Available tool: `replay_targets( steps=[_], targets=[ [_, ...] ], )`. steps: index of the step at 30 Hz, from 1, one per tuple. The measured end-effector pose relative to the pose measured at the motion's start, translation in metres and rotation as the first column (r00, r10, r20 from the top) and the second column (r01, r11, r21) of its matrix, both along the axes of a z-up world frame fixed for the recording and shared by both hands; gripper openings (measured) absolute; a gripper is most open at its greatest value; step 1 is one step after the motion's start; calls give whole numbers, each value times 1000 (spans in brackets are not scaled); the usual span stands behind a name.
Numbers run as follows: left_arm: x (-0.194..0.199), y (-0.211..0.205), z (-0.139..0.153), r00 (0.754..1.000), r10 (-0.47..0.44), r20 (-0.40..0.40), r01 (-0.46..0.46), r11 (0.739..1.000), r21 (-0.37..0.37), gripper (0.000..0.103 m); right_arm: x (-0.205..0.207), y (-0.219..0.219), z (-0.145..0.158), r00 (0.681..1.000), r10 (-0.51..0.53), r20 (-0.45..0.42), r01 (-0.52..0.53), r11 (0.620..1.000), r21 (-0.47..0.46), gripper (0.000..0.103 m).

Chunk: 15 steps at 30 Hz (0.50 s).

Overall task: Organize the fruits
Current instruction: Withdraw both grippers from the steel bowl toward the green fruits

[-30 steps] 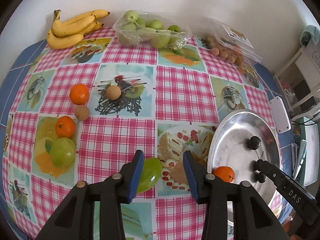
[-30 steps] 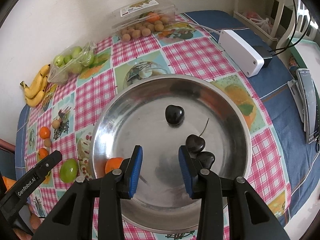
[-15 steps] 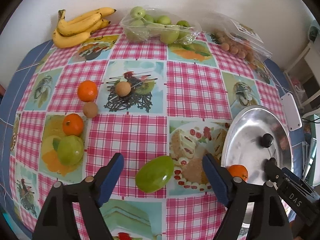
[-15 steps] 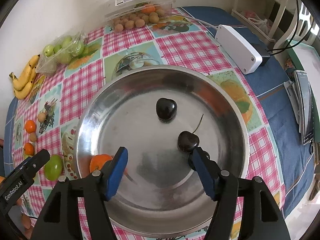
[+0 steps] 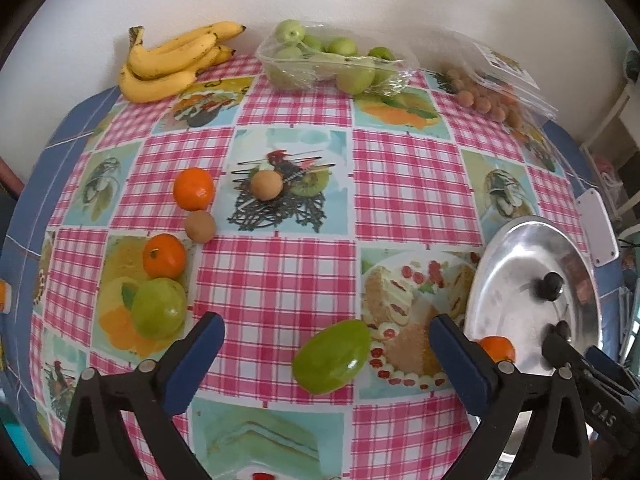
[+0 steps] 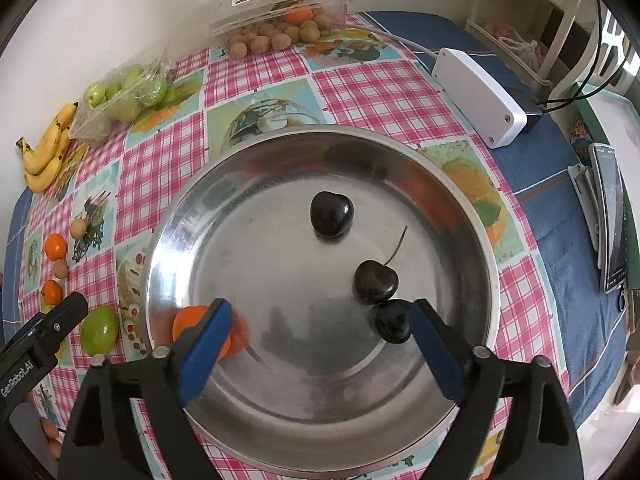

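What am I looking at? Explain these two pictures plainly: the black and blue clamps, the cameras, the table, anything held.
No robot here: a person carries a hand-held gripper in each hand, with a fisheye camera on each looking along its two blue-padded fingers.

The left hand-held gripper has just been opening; a green fruit lies between its fingers on the checked tablecloth, untouched. Beyond lie oranges, bananas and bagged green fruit.

The right hand-held gripper has also just been opening, above a steel plate with three dark cherries and an orange.

Neither holds anything.
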State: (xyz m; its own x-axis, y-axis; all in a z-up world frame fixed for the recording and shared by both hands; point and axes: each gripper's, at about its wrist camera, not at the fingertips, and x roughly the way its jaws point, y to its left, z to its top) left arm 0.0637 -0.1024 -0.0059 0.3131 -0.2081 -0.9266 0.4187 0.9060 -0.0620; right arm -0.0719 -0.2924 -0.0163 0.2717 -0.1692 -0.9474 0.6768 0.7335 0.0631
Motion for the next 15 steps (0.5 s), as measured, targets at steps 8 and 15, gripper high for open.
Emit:
replay_targets(
  steps=[8, 15],
  targets=[
    [1, 3, 2, 1000, -1, 7, 1, 1000, 1, 103, 0, 0, -3, 1000, -1, -27, 1, 1000, -10, 102],
    [-1, 4, 6, 999, -31, 20, 31, 999, 11, 103, -1, 3, 2, 1000, 8, -26, -9, 1000, -15, 102]
  ],
)
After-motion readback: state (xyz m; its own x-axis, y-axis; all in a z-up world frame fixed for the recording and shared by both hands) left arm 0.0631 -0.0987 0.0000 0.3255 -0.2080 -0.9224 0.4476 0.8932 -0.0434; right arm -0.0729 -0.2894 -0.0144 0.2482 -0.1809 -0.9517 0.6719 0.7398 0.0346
